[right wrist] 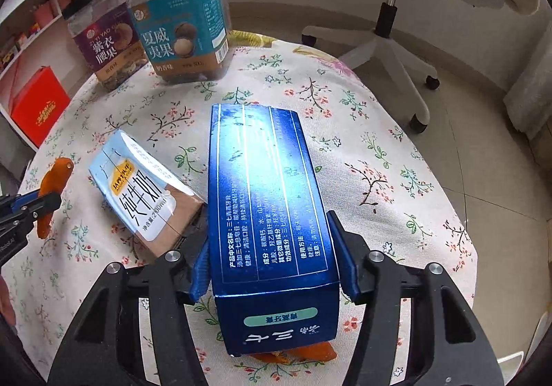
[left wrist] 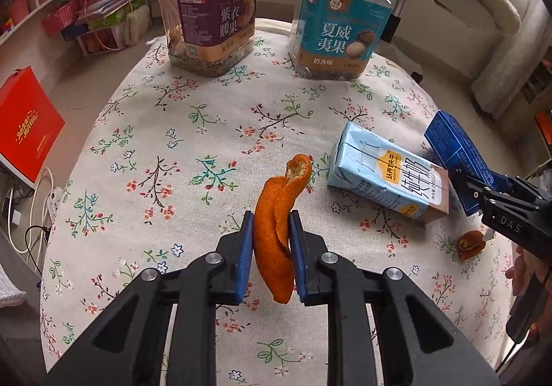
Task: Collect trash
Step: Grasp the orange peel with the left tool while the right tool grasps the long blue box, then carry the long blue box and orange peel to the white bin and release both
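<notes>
So there's a long curl of orange peel [left wrist: 276, 241] pinched upright off the flowery cloth. The milk carton [left wrist: 386, 179] lies on its side, a bit crumpled. Right beside it a dark blue box [right wrist: 269, 213] sits tilted, and a small peel scrap [left wrist: 470, 244] lies nearby.

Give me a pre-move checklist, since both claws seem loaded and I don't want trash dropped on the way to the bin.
1. Left claw shut on the orange peel: ok, both pads press it.
2. Peel clear of the tablecloth: ok, it hangs free.
3. Right claw gripping the blue box: cannot tell; box sits between the pads, contact unclear.
4. Milk carton clear of the blue box: not ok, they are very close or touching.
5. Small peel scrap collected: not ok, it lies on the cloth.
6. Bin in view: not ok.
</notes>
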Motion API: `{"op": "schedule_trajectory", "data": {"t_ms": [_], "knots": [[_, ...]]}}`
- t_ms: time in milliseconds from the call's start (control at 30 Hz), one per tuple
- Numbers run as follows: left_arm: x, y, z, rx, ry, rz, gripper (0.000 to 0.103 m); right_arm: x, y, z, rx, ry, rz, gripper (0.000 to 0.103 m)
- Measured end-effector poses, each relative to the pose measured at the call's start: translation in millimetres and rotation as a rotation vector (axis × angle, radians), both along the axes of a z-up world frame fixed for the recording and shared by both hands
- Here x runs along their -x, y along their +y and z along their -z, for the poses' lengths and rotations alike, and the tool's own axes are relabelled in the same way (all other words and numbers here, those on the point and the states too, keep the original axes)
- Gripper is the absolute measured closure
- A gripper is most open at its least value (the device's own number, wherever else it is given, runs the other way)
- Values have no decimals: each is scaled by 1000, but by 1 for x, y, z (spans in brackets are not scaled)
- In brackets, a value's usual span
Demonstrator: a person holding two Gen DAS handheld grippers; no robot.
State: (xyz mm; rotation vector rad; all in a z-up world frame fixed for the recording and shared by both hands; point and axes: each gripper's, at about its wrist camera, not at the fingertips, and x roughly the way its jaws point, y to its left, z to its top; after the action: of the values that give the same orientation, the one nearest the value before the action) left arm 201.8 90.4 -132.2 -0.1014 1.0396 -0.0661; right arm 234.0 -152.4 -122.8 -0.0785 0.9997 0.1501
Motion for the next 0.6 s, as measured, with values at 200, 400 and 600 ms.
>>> {"op": "schedule_trajectory", "data": {"t_ms": [200, 400, 600], "knots": [[18, -3, -31, 18, -73, -17, 82, 34, 0, -43, -21, -122, 36, 51], [44, -12, -60, 37, -140, -18, 82, 75, -5, -73, -38, -189, 102, 51], [71, -26, -83, 48, -202, 4, 82, 116, -13, -97, -36, -231, 147, 51]]}}
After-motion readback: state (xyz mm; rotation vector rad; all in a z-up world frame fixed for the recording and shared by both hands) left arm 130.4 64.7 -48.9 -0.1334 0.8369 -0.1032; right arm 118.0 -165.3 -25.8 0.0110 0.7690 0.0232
